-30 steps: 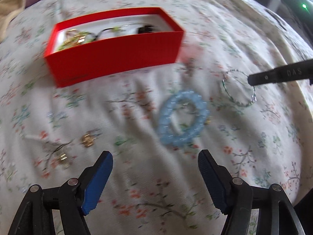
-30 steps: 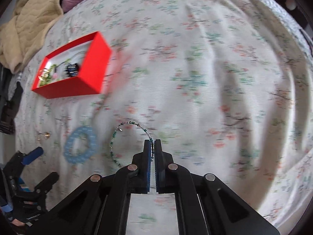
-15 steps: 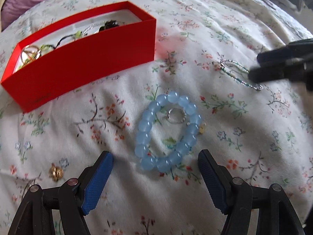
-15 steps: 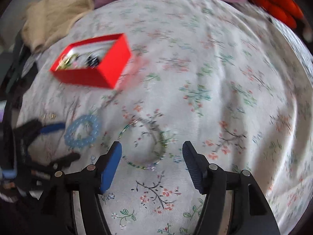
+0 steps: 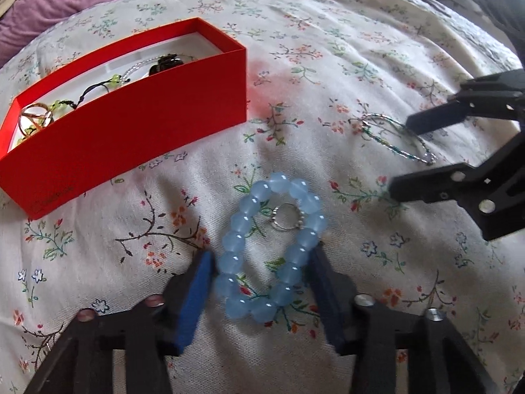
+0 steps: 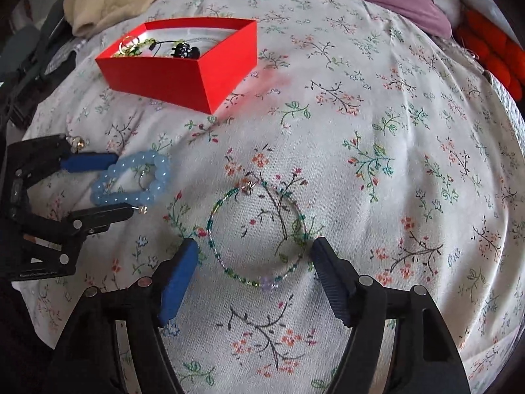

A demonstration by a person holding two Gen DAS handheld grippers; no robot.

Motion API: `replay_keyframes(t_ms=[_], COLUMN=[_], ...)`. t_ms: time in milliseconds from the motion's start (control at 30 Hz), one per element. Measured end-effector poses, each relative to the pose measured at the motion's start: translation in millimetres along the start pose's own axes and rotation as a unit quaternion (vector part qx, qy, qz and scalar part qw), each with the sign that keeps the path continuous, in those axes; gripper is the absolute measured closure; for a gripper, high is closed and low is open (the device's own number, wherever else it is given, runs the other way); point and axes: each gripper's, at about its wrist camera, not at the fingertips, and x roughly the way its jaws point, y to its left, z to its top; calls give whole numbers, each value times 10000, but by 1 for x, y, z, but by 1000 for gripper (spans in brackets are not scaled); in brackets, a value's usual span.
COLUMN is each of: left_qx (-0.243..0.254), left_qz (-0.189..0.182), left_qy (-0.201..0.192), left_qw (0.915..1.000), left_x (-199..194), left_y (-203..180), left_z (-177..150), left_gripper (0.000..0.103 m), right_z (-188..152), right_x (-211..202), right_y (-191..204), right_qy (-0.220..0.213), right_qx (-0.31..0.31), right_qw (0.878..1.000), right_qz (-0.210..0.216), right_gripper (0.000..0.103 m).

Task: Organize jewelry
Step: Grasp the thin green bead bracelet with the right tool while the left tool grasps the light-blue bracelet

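Left wrist view: my left tongs [image 5: 259,282], a second ago wide above the bed [image 5: 361,49], are closing around the blue bead bracelet [image 5: 272,249], pads beside it, not yet pressing; the red box [image 5: 131,124] waits beyond

Right wrist view: my right tongs [image 6: 254,272], shut a second ago, are opening over the thin beaded bracelet [image 6: 257,233], straddled, ungripped

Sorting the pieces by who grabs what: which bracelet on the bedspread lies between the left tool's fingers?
The chunky light-blue bead bracelet, with the left tool closing around it. The thin green seed-bead bracelet lies apart, between the right tool's opening fingers.
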Motion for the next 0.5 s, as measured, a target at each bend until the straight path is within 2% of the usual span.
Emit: replay_keyframes(t_ms=[33,100,200,367,500], left_qx=[8,-35,-235,-434,-451], left_qz=[-3,2,-40,-57,-46], left_qy=[20,41,76,152,121], left_qw=[10000,10000,9997,9989,9989], left_x=[0,-1,-3,-6,-13], left_y=[0,2,8,10,8], left_z=[0,1,1,1,2], left_gripper=[61,73,81,82,82], right_z=[2,2,4,6,7], right_x=[2,1,1,0,-1], right_y=[1,1,2,2,2], right_qy=[-9,-31,-43,-74,-86], right_qx=[16,43,47,24,34], right_qw=[10000,10000,10000,10000,10000], right_qz=[-13,-36,-64,-40,14], right_gripper=[28,28,29,32,42])
